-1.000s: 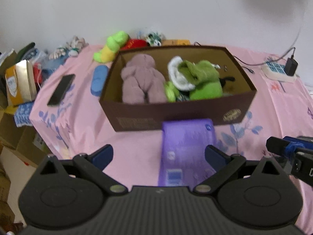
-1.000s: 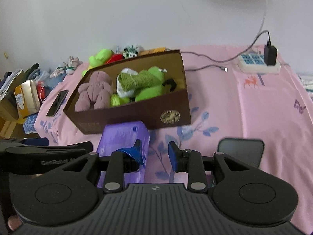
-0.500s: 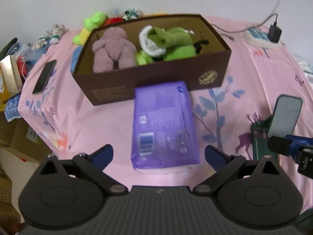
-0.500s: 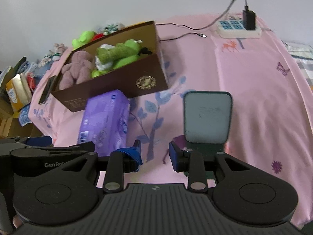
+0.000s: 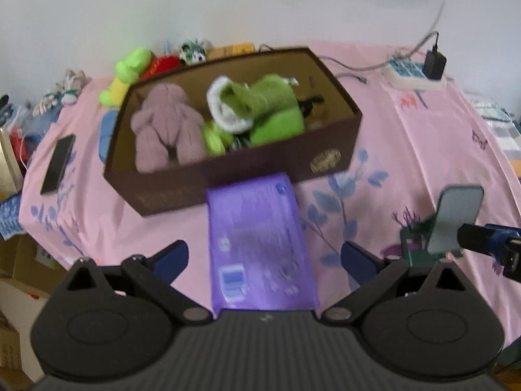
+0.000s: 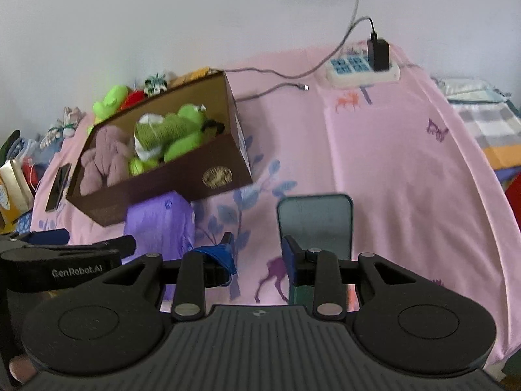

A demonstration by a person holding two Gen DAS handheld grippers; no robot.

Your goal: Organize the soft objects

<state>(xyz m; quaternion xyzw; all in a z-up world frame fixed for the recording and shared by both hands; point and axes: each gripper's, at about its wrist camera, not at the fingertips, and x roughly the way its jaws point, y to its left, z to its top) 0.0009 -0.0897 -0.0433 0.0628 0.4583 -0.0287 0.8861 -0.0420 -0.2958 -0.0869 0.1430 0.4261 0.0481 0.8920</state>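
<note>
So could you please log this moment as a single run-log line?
left tool: open, astride purple pack, not gripping | right tool: open, empty | brown box: holds plush toys | pack: outside, against box front

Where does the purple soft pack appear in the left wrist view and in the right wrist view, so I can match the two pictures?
Left wrist view: the purple soft pack lies in the lower centre, between the open left fingers, just in front of the brown box.
Right wrist view: the pack sits lower left, partly hidden by the left gripper, again before the brown box.
Shared landmark: the gold oval emblem on the box's front wall.
</note>
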